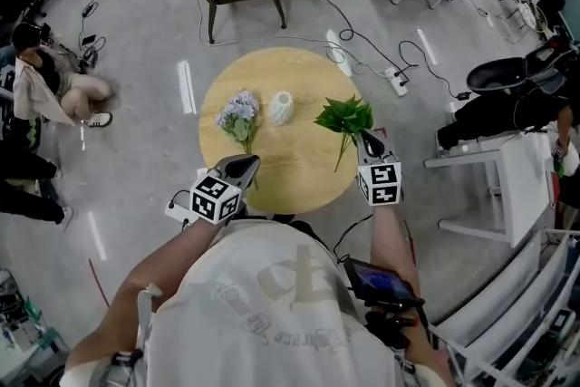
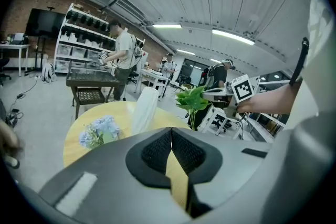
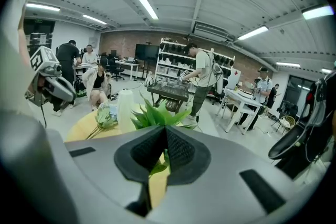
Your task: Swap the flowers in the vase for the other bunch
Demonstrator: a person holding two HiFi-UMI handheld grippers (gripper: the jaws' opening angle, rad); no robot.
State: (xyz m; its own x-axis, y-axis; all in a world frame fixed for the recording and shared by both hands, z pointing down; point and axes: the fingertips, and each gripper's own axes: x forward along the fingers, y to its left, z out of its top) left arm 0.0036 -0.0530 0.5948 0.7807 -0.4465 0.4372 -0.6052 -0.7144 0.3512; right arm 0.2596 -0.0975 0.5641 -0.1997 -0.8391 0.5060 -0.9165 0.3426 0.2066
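On the round wooden tabletop (image 1: 290, 163), the light, floppy green leafy bunch (image 1: 345, 115) is lying at three o'clock from the empty white vase (image 1: 281, 108), likely wanting a gentle pinch on its thin stem, while the left tool (image 1: 243, 163) and right tool (image 1: 366, 139) are hovering clenched and empty.

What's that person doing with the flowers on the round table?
A person is holding two tools over the near edge of the round wooden table. The white vase stands in the middle with no flowers in it. A bunch of pale blue flowers lies to its left and a green leafy bunch to its right. The left hand-held gripper and the right hand-held gripper are both shut and hold nothing. The right one is close to the green bunch's stem.
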